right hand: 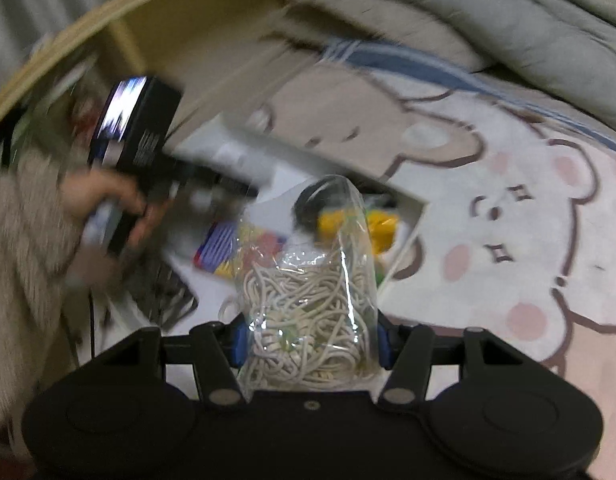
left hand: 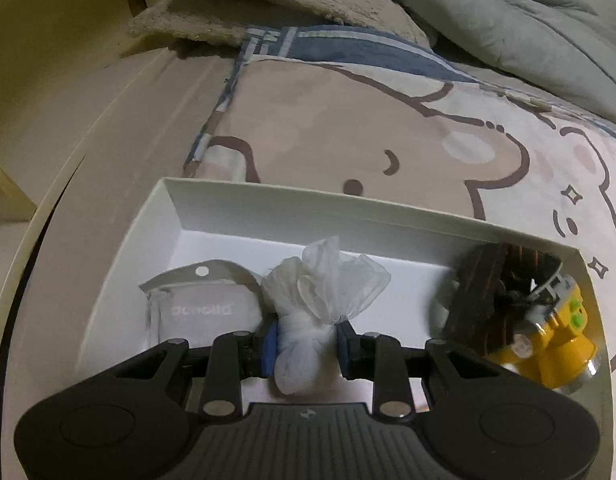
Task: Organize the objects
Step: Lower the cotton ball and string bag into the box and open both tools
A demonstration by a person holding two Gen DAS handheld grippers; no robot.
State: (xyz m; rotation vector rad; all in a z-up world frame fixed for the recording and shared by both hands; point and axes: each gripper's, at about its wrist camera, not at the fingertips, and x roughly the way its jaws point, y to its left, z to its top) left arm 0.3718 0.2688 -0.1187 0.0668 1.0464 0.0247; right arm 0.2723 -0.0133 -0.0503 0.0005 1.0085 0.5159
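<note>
- The left gripper (left hand: 306, 346) held a small white gauze pouch (left hand: 311, 316) tight between its blue pads, low in the middle of the left wrist frame.
- The pouch hung over a white box (left hand: 268, 208) that sat on a blanket with bear drawings (left hand: 327, 120).
- In the box, at the left, lay a clear packet (left hand: 200, 308) with gray letters.
- At the right of the box were a dark brown thing (left hand: 483, 292) and a yellow toy (left hand: 563, 340) with green dots.
- The right gripper (right hand: 309, 340) squeezed a clear bag of white cord (right hand: 311, 308), in the lower middle of the right wrist frame.
- That frame was blurry. At its left, the person's hand (right hand: 108, 204) gripped a black handle. The white box (right hand: 415, 216) lay behind the bag.
</note>
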